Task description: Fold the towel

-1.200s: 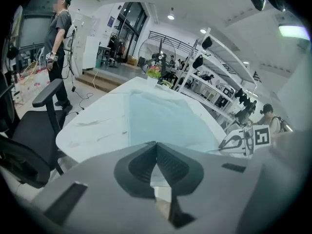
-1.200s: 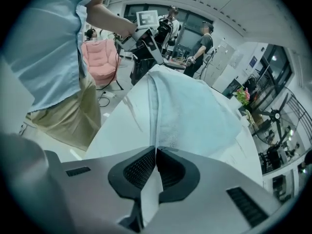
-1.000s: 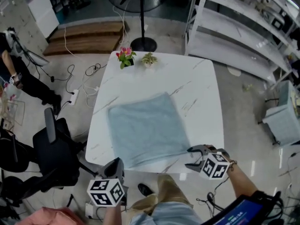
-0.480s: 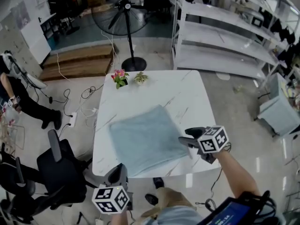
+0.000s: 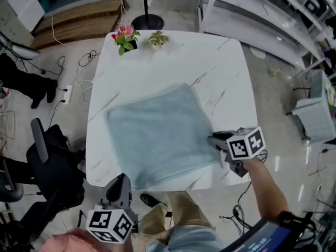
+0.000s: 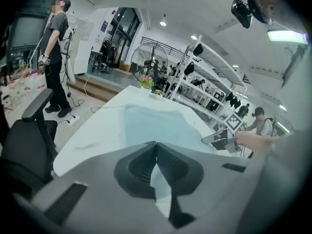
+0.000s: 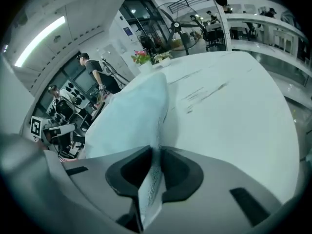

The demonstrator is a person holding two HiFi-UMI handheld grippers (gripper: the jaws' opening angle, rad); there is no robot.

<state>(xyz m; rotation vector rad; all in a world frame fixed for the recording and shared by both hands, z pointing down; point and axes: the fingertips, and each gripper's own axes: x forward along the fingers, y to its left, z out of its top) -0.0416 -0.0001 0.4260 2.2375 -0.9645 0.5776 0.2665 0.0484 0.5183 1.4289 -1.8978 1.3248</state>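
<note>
**A lab or workshop hall, not a home**

Ahead of the left gripper (image 6: 156, 145), a white marble-look table (image 6: 97, 126) stands on a polished grey floor (image 5: 283, 88). Past the table's far edge are a big pedestal fan (image 6: 146, 62) and a low wooden platform (image 5: 79, 25). Long white metal shelving racks (image 5: 252, 20) run off to the gripper's front right. To its left, loose cables (image 5: 86, 59) and a power strip (image 5: 66, 93) lie on the floor near a black office chair (image 5: 52, 167), and a person (image 6: 54, 57) stands there. A strip light (image 6: 287, 35) hangs from the plain ceiling, and a second person (image 6: 263, 126) is further right.
</note>
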